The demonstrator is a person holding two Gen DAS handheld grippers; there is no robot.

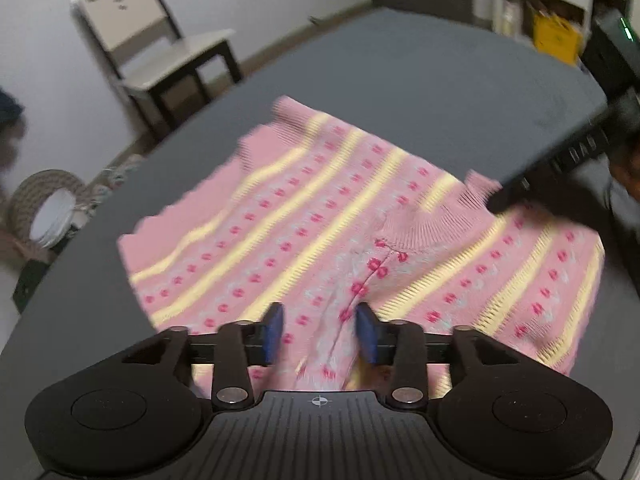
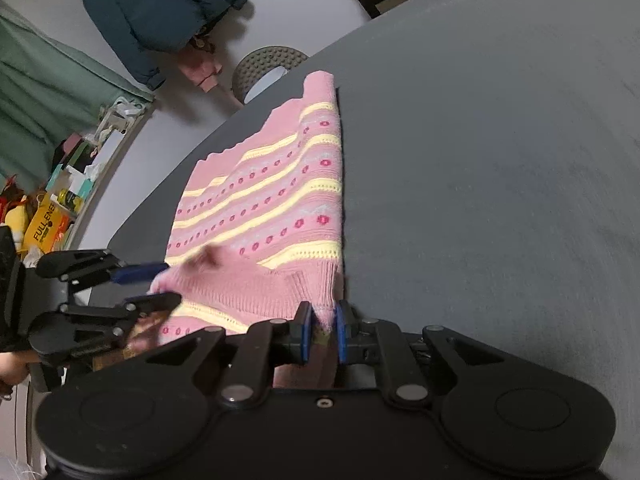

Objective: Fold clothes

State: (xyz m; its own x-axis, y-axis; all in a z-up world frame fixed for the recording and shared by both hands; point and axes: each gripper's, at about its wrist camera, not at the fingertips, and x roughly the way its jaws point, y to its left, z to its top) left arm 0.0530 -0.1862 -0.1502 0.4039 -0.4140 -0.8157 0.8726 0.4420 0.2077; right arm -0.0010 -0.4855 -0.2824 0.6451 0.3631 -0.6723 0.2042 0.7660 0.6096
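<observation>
Our right gripper (image 2: 323, 330) is clamped on the ribbed hem of the pink striped knit sweater (image 2: 276, 200); our left gripper (image 1: 319, 332), jaws apart, hovers above its middle on the grey table (image 2: 480, 160).

Left gripper (image 1: 320, 334) jaws apart; right gripper (image 2: 323, 330) jaws pinched together.

Beyond the far edge of the dark grey table (image 1: 400, 68): a pale wooden chair with dark legs (image 1: 160, 52). Left of the table, on the floor: a round woven basket (image 1: 44, 208). Farther left, against the wall: a dark teal padded jacket (image 2: 156, 12), a green curtain (image 2: 36, 92), a yellow printed box (image 2: 46, 228).
</observation>
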